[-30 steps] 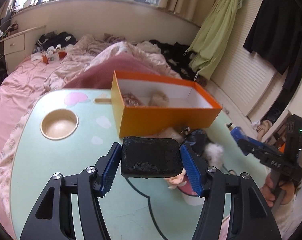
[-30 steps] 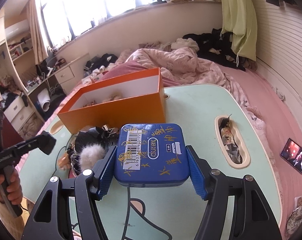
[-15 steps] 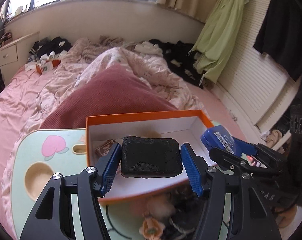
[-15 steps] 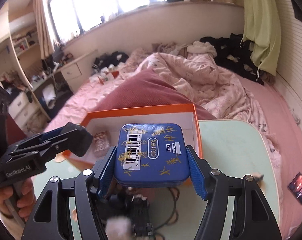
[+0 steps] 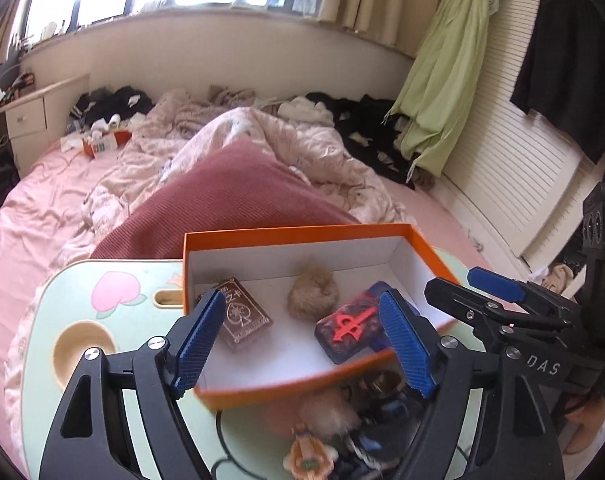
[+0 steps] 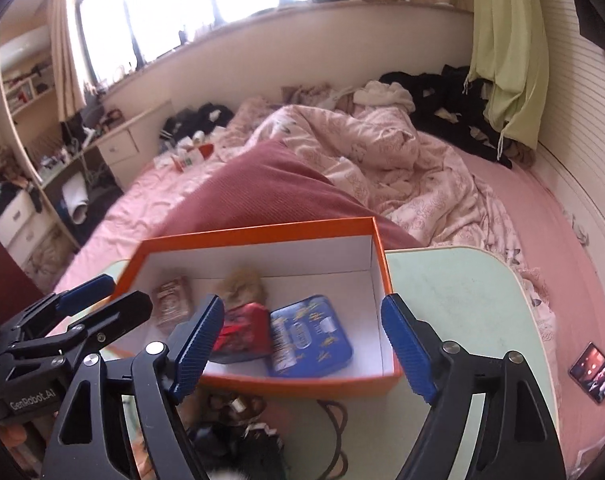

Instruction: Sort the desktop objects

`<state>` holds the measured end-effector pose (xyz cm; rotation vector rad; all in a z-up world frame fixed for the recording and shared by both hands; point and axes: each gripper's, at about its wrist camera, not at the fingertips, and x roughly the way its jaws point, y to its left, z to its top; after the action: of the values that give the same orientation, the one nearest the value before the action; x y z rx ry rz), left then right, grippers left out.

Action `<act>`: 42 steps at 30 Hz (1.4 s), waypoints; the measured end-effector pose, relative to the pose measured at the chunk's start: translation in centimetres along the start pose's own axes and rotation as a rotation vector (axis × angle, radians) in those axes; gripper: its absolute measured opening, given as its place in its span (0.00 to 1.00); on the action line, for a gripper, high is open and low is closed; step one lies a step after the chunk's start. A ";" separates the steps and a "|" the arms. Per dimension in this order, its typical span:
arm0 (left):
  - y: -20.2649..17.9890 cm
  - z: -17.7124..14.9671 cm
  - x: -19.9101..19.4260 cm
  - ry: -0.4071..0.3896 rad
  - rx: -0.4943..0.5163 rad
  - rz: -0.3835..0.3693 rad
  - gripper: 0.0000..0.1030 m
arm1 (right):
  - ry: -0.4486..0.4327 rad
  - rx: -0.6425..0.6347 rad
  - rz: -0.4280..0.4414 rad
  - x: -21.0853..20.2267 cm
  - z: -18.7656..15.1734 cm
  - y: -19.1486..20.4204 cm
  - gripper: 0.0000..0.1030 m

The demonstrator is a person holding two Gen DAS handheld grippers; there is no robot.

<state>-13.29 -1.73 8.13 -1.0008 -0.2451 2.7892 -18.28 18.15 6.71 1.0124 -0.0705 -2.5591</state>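
Both grippers hang over the orange box (image 6: 386,280), fingers just opened wide and empty: the blue tin (image 6: 308,336) and the dark, seemingly red-marked case (image 5: 352,334) lie inside, below them, released for sorting.

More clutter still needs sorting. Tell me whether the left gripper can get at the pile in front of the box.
Probably yes: the left gripper is open and empty, and the pile lies uncovered just below it, in front of the box.
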 end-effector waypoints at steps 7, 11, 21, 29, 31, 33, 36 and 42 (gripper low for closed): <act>-1.3 -5.5 -5.5 0.003 0.101 0.014 0.80 | 0.012 -0.071 0.040 -5.3 -5.7 1.2 0.84; -1.3 -10.2 -5.2 0.080 0.084 0.056 0.80 | 0.065 -0.113 0.003 -6.3 -9.9 1.4 0.84; -2.2 -14.4 -4.3 0.078 0.119 0.169 0.83 | 0.150 -0.168 -0.098 -4.3 -15.0 1.5 0.89; -1.7 -14.6 -3.8 0.071 0.103 0.185 1.00 | 0.143 -0.168 -0.080 -4.0 -15.3 1.3 1.00; -1.7 -14.7 -3.8 0.070 0.103 0.185 1.00 | 0.140 -0.170 -0.074 -4.0 -15.3 1.2 1.00; -1.7 -14.7 -3.7 0.071 0.105 0.182 1.00 | 0.140 -0.173 -0.069 -3.9 -15.3 1.3 1.00; -1.9 -14.6 -3.5 0.078 0.113 0.170 1.00 | 0.136 -0.174 -0.073 -3.9 -15.3 1.3 1.00; -2.0 -14.6 -3.4 0.079 0.120 0.165 1.00 | 0.130 -0.166 -0.100 -3.9 -15.3 1.4 1.00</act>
<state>-1.16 0.94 -0.47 -1.1464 0.0161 2.8603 -5.00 19.77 -1.76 1.1393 0.2301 -2.5300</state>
